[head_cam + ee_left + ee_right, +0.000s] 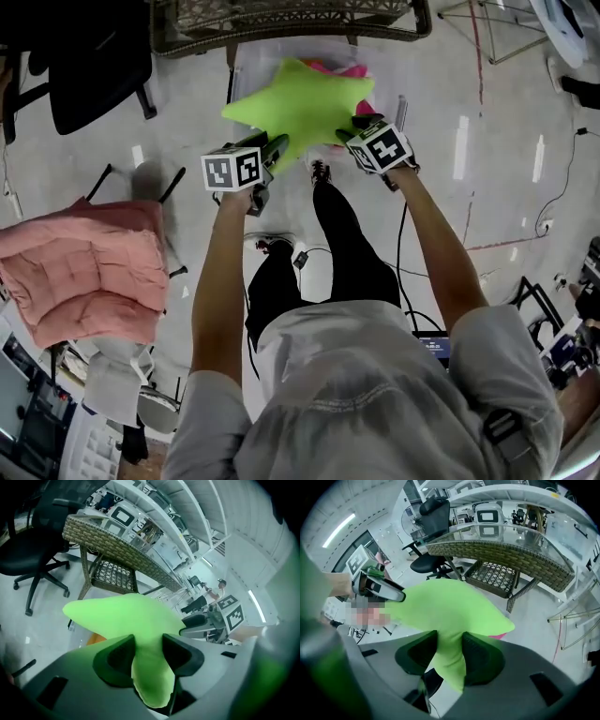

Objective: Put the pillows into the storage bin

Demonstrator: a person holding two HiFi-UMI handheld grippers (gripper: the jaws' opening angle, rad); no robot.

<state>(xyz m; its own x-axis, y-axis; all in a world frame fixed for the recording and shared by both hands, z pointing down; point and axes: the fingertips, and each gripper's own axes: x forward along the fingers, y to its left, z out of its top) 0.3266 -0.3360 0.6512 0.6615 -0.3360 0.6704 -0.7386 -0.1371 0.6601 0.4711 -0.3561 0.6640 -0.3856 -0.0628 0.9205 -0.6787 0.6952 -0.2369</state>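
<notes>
Step in hand, as judged: lowering the lime-green star-shaped plush pillow (298,101) into the clear plastic storage bin (246,70). The pillow hangs in the air over the bin's opening, apparently clear of its rim, and is carried on both sides. The left gripper (277,148) is clenched on one star point at the side of the pillow nearer the person. Its own view shows the fabric pinched into a narrow waist between the two dark pads. The right gripper (349,131) grasps a neighbouring point in the same manner, with green fabric squeezed between its pads and a tail of it hanging below. A bright pink pillow (349,69) already lies inside the bin, partly covered from above by the green one. A brown wicker bench with a glass top (281,23) stands just beyond the bin. A salmon-pink quilted cushion (80,272) rests on a seat well apart from the bin, to the person's left. To do this step well, both grippers should descend together and level, so that the star's far points pass inside the bin's walls and do not catch on the rim. Release should be simultaneous, and only once the pillow rests on the pink one. The main risk is one-sided release, leaving the pillow draped over the bin's edge.
</notes>
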